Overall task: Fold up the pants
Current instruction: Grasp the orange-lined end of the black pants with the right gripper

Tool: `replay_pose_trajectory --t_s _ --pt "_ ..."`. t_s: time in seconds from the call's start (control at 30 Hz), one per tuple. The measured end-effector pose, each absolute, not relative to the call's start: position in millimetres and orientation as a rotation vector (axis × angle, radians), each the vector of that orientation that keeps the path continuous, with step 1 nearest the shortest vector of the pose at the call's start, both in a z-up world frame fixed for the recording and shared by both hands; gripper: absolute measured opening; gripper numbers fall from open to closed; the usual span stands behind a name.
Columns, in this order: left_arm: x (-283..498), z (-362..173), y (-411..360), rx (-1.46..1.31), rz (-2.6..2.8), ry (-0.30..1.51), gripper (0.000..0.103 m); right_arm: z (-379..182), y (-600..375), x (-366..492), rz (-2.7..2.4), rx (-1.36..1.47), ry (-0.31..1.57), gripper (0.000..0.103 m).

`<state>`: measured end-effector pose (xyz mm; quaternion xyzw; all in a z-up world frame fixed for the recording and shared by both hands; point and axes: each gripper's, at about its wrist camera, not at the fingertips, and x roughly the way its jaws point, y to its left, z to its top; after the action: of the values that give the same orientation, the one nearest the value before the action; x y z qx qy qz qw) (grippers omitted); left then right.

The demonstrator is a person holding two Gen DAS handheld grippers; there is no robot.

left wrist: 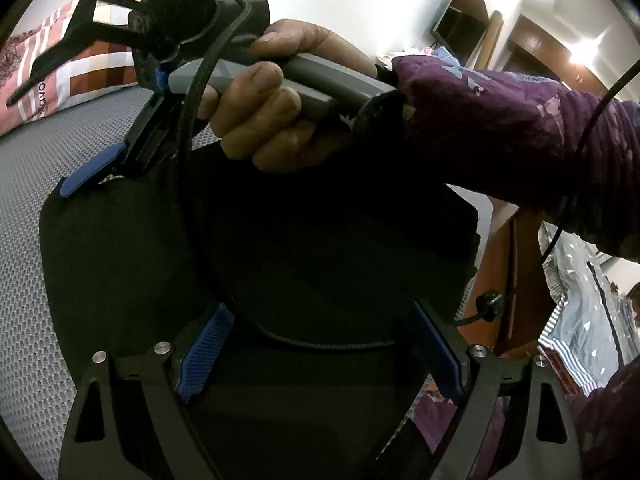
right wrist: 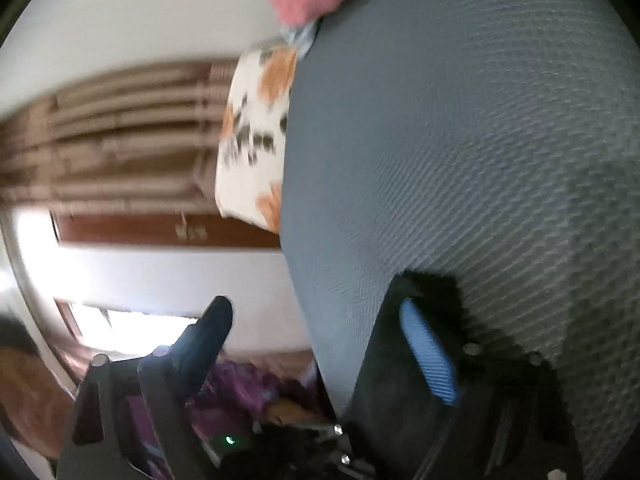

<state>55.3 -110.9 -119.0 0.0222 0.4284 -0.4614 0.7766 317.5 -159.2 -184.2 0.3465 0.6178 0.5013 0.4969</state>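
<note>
Only the left view shows both tools, left (left wrist: 320, 354) and right (right wrist: 316, 352), spread over black pants (left wrist: 280, 264).

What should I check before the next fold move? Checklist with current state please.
1. Pants lying flat on the grey mattress: ok, folded stack looks tidy.
2. Left gripper open over the pants: ok.
3. Right gripper open, holding nothing: ok.
4. Black cable clear of the cloth: not ok, it loops across the pants.
5. Right gripper's camera view sharp: not ok, blurred.
6. Pants edges aligned: cannot tell.
</note>
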Motion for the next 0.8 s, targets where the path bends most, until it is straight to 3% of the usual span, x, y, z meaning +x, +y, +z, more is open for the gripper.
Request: replay_pose_trajectory --t_s 0.13,0.43,0.57,0.67,0.8 --pt "54 -120 -111 0.064 -0.994 0.919 0.088 -181 -155 315 1.192 0.753 1.488 0.071" --pt "44 -119 -122 0.107 -0.969 0.905 0.088 -194 -175 312 1.062 1.001 1.457 0.071" --pt "42 -118 -126 0.147 -0.949 0.891 0.088 -191 -222 302 0.941 1.268 1.306 0.093" --pt "39 -118 -126 0.159 -0.948 0.877 0.088 -166 -269 275 0.912 1.344 1.144 0.093" --pt "40 -111 -119 0.118 -0.963 0.905 0.088 -115 -319 204 0.872 1.215 1.008 0.096"
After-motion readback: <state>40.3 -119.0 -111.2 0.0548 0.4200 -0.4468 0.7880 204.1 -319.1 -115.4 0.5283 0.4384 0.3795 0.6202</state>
